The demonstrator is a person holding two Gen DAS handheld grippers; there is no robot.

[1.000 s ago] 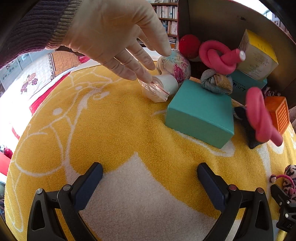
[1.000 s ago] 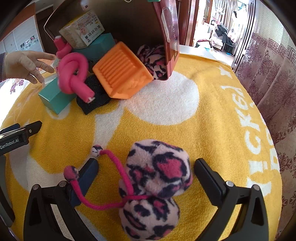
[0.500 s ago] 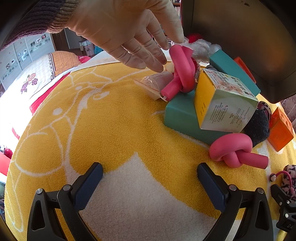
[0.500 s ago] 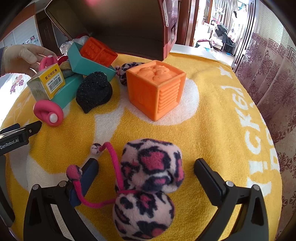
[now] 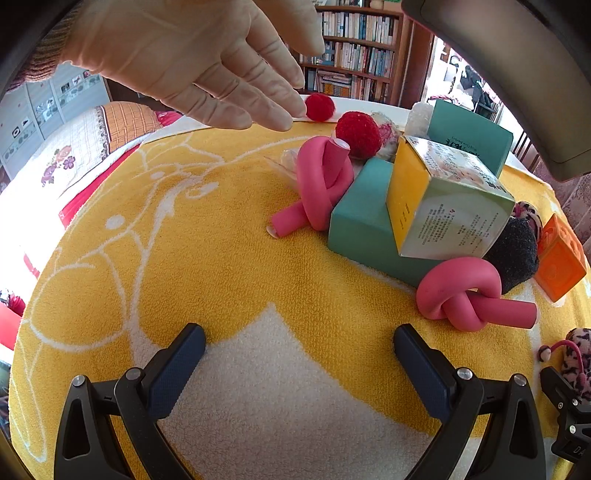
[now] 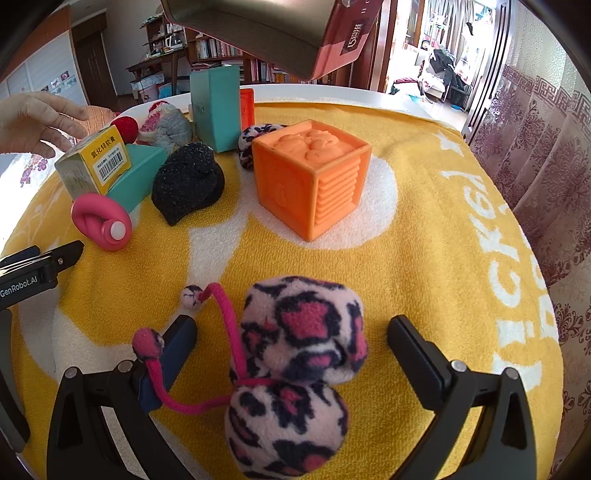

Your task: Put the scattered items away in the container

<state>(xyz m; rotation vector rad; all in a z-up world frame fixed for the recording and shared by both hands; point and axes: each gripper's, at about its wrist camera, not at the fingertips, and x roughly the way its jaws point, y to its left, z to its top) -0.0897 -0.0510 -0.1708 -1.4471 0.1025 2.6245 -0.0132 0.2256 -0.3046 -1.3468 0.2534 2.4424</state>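
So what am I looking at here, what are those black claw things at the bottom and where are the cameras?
Those claws are two hand-held grippers, each with a fisheye camera looking along its fingers. One picture is from the left gripper, open above bare yellow-and-white towel. The other is from the right gripper, open around a pink leopard-print plush toy without squeezing it. Nothing is held. Scattered on the towel: knotted pink foam tubes, teal boxes, a yellow carton, an orange ribbed cube, a black fuzzy lump, red pompoms. A gloved hand hovers above; a tilted box hangs overhead.
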